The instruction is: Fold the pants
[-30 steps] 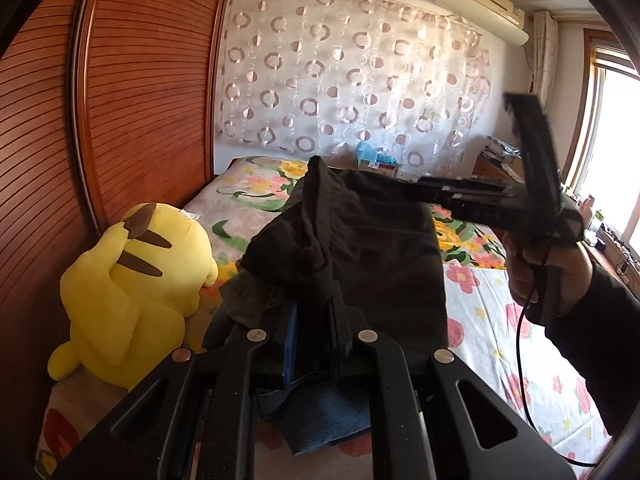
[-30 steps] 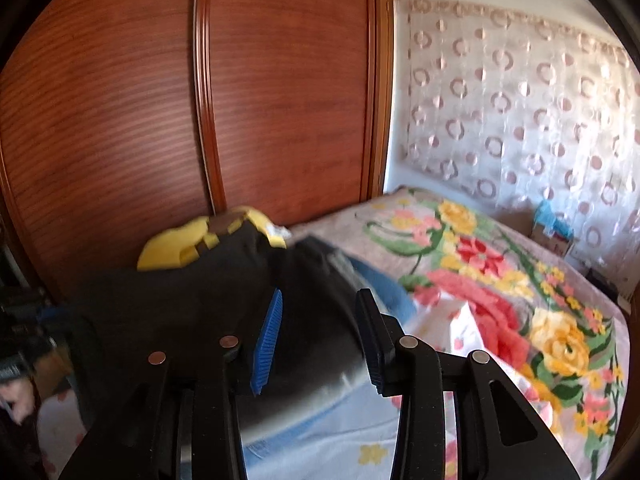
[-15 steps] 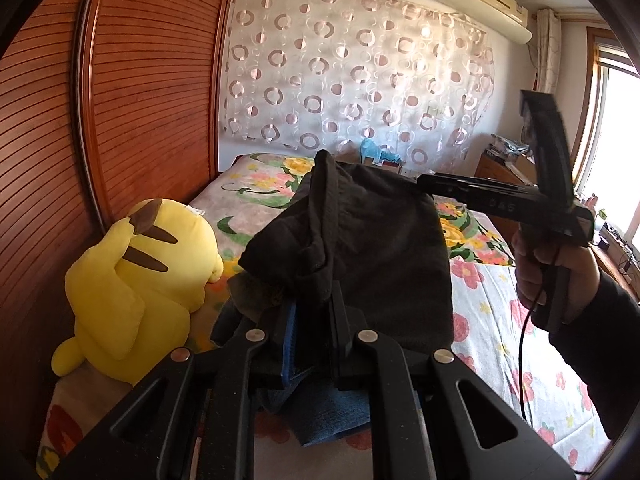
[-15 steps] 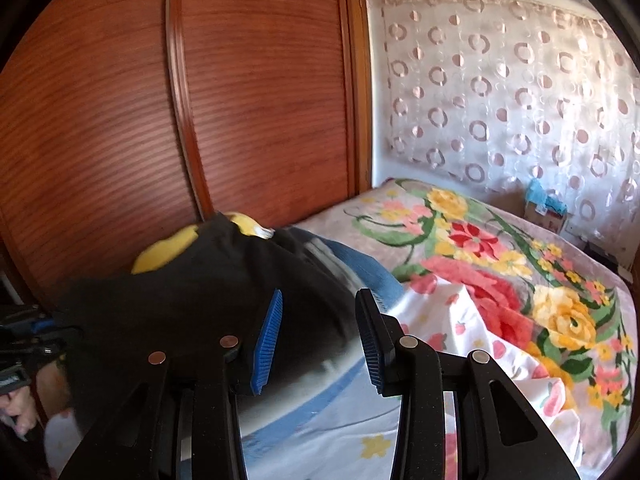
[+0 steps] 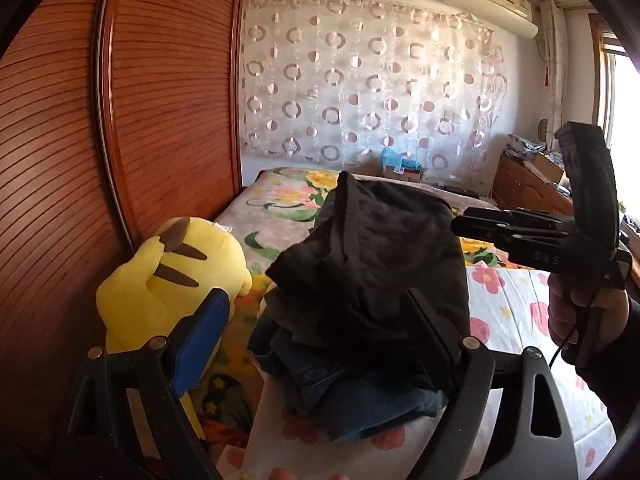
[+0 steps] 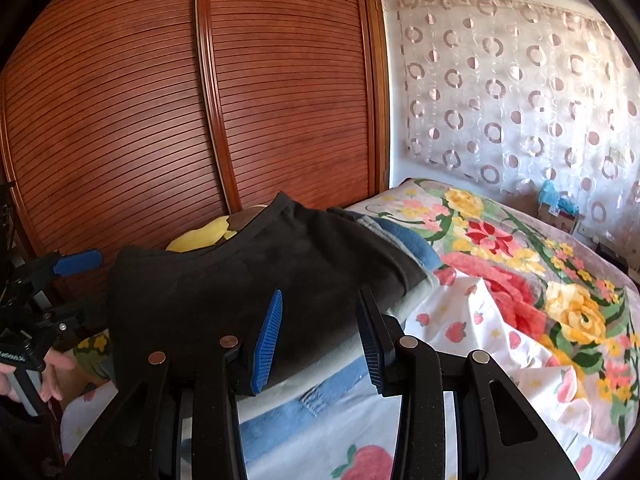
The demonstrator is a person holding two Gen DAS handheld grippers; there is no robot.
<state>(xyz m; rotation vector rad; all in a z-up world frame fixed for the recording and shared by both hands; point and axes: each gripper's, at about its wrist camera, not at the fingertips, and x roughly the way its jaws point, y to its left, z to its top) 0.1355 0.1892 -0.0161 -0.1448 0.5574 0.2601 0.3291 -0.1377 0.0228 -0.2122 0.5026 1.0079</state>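
Observation:
Folded black pants [image 5: 380, 264] lie on top of a pile with folded blue jeans [image 5: 360, 392] on the flowered bed [image 5: 520, 320]. My left gripper [image 5: 316, 336] sits just before the pile, its jaws opening wide. The pants' near edge lies between them, touched by neither blue pad [image 5: 200, 340]. In the right wrist view the pants [image 6: 240, 280] spread ahead of my right gripper [image 6: 320, 340], which is partly open over their near edge with nothing pinched. From the left wrist view the right gripper [image 5: 460, 224] reaches the pants' right side, held by a hand [image 5: 580, 312]. The left gripper [image 6: 74, 288] shows at the far left.
A yellow plush toy [image 5: 168, 280] sits left of the pile against the slatted wooden wardrobe doors [image 6: 200, 100]. A patterned curtain [image 5: 360, 80] hangs behind the bed. A wooden dresser [image 5: 528, 188] with clutter stands at the back right. Flowered bedding [image 6: 520, 280] stretches to the right.
My left gripper, shut on the pants' near edge before, has opened wide and let go. The pants now rest on the pile. The right gripper shifted slightly sideways.

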